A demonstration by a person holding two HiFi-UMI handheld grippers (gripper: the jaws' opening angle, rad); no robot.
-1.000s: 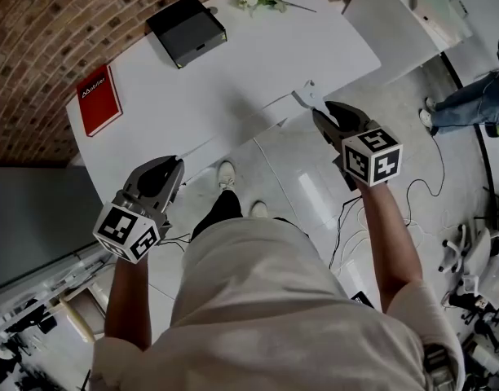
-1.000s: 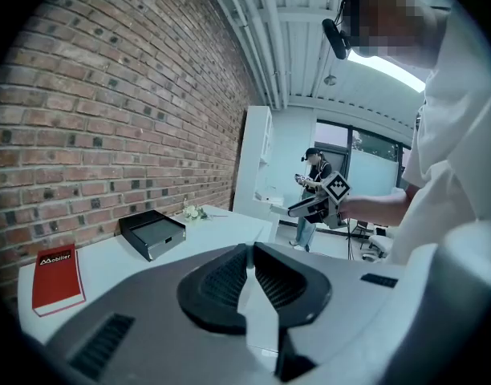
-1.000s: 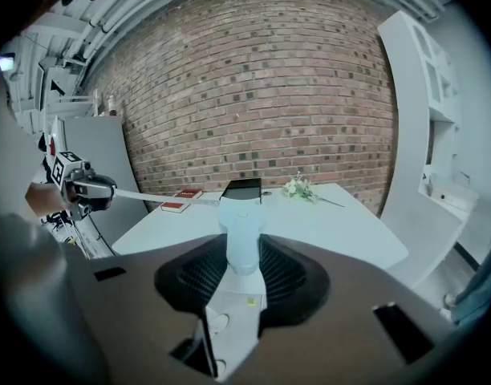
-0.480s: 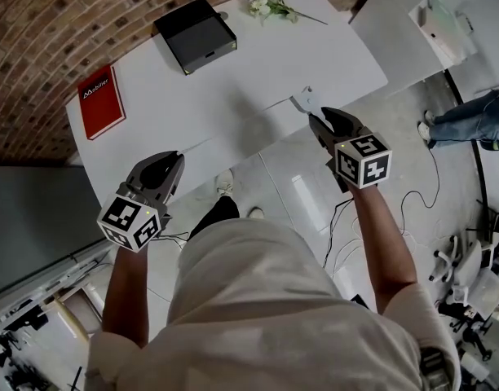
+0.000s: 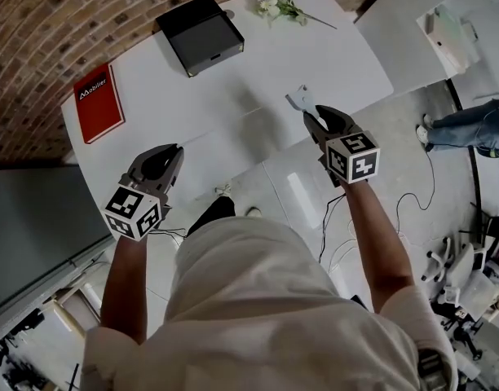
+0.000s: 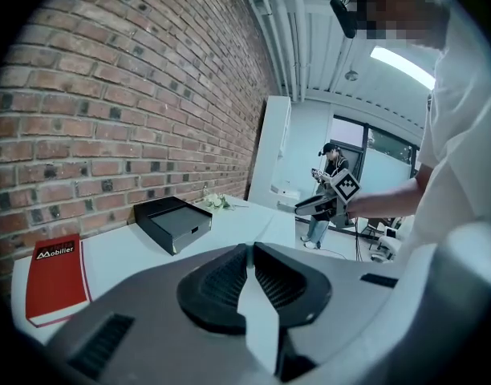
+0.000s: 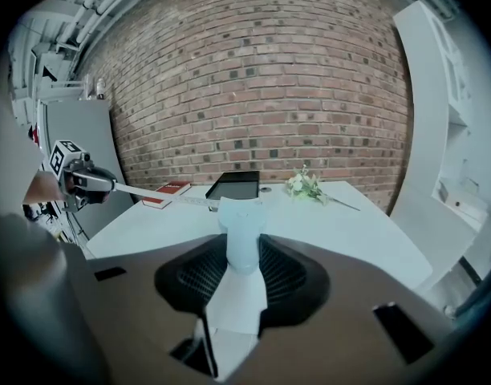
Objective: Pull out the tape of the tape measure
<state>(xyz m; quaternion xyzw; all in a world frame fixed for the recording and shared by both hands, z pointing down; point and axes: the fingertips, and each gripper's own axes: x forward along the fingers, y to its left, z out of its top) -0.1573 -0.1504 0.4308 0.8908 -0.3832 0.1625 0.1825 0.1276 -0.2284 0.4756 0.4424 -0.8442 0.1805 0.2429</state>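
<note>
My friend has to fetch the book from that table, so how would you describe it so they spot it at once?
Find the white table along the brick wall. The book lies flat at the end nearest the person's left gripper. It is the only red thing there, thin with white lettering; its neighbours are a black box and pale flowers.

Over the white table [image 5: 331, 47], my right gripper [image 5: 312, 117] clamps the tape measure [image 5: 298, 98], my left gripper [image 5: 173, 150] at the near edge, pale tape [image 5: 233, 127] faintly between them, red book [image 5: 97, 101] and black box [image 5: 200, 32] beyond.
</note>
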